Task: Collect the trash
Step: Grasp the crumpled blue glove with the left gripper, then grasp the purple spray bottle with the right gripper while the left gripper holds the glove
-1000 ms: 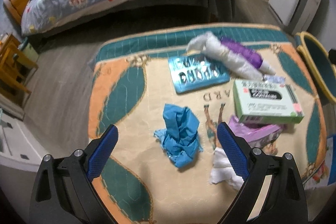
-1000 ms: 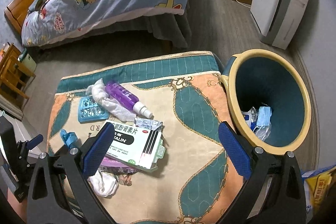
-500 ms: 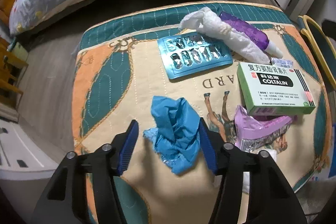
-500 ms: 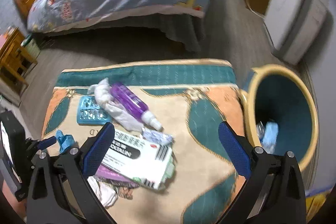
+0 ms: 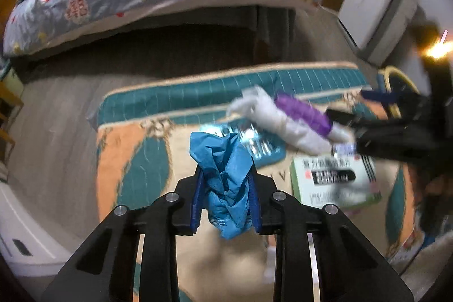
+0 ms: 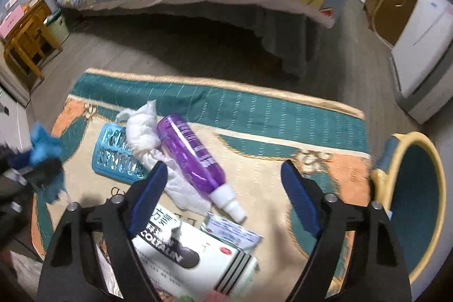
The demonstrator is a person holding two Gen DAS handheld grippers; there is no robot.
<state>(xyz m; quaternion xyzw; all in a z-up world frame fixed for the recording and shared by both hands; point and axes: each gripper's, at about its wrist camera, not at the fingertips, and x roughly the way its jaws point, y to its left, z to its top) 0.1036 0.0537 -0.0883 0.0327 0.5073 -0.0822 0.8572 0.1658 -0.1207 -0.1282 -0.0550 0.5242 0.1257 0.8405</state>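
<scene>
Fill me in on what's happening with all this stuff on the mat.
A person with a gripper in each hand is clearing trash off the mat. The left gripper has just closed its jaws on the crumpled blue glove and holds it above the mat. The right gripper hangs open over the purple bottle, its jaws narrowing with nothing gripped. The medicine box, blister pack and white tissue still lie there; the bin stands alongside.

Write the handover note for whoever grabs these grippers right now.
Left gripper: jaws just closed on the blue crumpled wad, lifted off the mat.
Right gripper: open, jaws have been narrowing, nothing gripped, above the purple bottle.
On the mat: white tissue, blister pack, medicine box, small sachet.
Bin at the mat's right.
Left to do: bin the wad, then the rest.
</scene>
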